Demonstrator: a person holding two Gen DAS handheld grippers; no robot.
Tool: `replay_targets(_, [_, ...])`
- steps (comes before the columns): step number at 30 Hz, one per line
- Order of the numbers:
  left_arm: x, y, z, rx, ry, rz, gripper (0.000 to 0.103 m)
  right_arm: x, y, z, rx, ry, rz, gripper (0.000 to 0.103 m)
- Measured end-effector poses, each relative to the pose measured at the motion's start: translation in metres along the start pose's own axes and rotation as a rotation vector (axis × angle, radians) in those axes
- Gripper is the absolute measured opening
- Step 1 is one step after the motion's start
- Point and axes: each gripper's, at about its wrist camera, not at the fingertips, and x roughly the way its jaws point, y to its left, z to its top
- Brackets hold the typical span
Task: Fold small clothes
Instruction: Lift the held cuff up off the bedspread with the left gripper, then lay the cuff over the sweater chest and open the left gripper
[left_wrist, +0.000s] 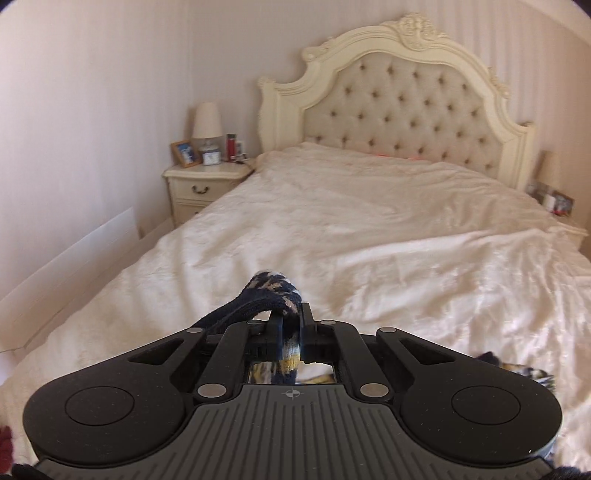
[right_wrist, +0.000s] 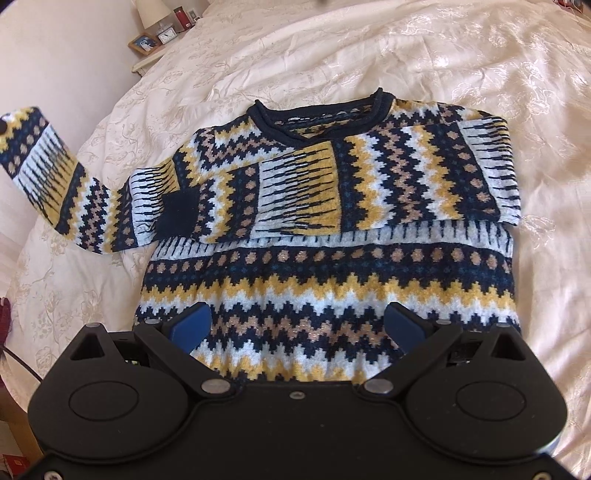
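the right hand-held gripper (right_wrist: 297, 325) hovers with its blue pads spread wide over the hem of the patterned knit sweater (right_wrist: 332, 266), which lies flat on the cream bedspread (right_wrist: 461, 66) with one sleeve (right_wrist: 369, 177) already folded across the chest. the left hand-held gripper (left_wrist: 291, 332) is pinched on the cuff of the other sleeve (right_wrist: 55, 173), lifted off to the side. the risks, as i judge them: the thick knit could slip from that narrow pinch, the lifted sleeve could drag the shoulder and disturb the folded one, or it could land crooked. farther off, the nightstand (left_wrist: 205, 184) and headboard (left_wrist: 399, 107) are well clear.
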Motion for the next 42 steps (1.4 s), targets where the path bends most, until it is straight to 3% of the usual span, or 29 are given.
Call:
replay_targets(6, [0.04,-0.103,-0.026,0.053,0.083,-0.126,0.007,-0.017,-0.041,-0.002,0.031,-0.016,-0.004,0.1])
replay_targets(10, [0.065,-0.163,-0.057,0.129,0.174,-0.172,0.008,-0.025,-0.065,-0.002,0.043,-0.018,-0.016,0.1])
replay_targets(15, [0.083,-0.212,-0.088,0.209,0.276,-0.198,0.008,-0.034,-0.092,-0.002,0.071,-0.024,-0.032,0.1])
replay_targets(18, [0.074,-0.229,-0.095,0.268,0.279,-0.222,0.01,-0.035,-0.102,-0.002,0.09,-0.025,-0.033,0.1])
replay_targets(19, [0.071,-0.232,-0.096,0.288,0.272,-0.233,0.013,-0.034,-0.104,-0.002,0.096,-0.024,-0.035,0.1])
replay_targets(20, [0.065,-0.239,-0.096,0.316,0.259,-0.247,0.026,-0.032,-0.105,-0.002,0.102,-0.022,-0.038,0.1])
replay_targets(21, [0.059,-0.244,-0.096,0.341,0.239,-0.264,0.031,-0.03,-0.106,-0.002,0.106,-0.021,-0.041,0.1])
replay_targets(23, [0.051,-0.253,-0.096,0.384,0.204,-0.295,0.034,-0.028,-0.105,-0.001,0.114,-0.023,-0.047,0.1])
replay_targets(27, [0.04,-0.249,-0.097,0.433,0.179,-0.317,0.034,-0.025,-0.098,0.003,0.117,-0.033,-0.05,0.1])
replay_targets(31, [0.038,-0.215,-0.103,0.425,0.211,-0.287,0.034,-0.02,-0.084,0.012,0.08,-0.044,-0.068,0.1])
replay_targets(39, [0.078,-0.114,-0.12,0.332,0.369,-0.072,0.034,0.008,-0.029,0.047,-0.071,-0.068,-0.093,0.1])
replay_targets(42, [0.093,-0.081,-0.12,0.267,0.408,-0.026,0.034,0.021,-0.005,0.06,-0.158,-0.083,-0.11,0.1])
